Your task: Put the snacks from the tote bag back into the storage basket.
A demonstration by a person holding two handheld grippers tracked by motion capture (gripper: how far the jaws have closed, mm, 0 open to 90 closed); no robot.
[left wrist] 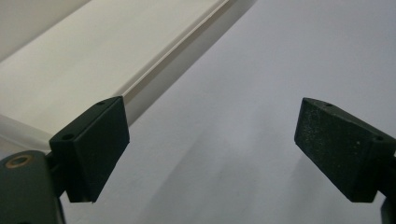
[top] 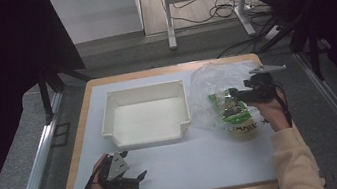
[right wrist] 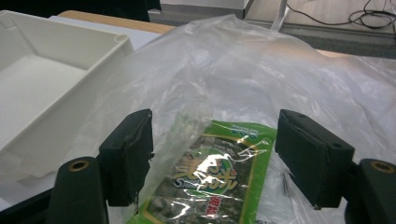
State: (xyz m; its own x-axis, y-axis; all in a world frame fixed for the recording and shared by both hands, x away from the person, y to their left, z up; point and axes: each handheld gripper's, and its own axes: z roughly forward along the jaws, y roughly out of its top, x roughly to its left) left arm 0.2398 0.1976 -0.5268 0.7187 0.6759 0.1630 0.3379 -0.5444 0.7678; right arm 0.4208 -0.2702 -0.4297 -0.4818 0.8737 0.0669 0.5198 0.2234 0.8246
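Sitting on a white-topped table (top: 177,166) with grey floor and cables behind. Right claw (right wrist: 212,154) spread, astride a green packet (right wrist: 217,182) inside a clear bag (right wrist: 261,79); packet's long axis runs away from the claw. Left claw (left wrist: 210,149) spread, empty, tray (left wrist: 70,70) just ahead-left.

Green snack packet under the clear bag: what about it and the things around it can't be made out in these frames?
- Green snack packet: lower part cut off by the bottom edge in the right gripper view; print blurred by glare and the clear plastic bag over it.
- Packet in the high view: partly hidden by the right tongs; whether they touch it is unclear.
- White tray: cropped by the frame in the left gripper view, beyond the open left tongs.
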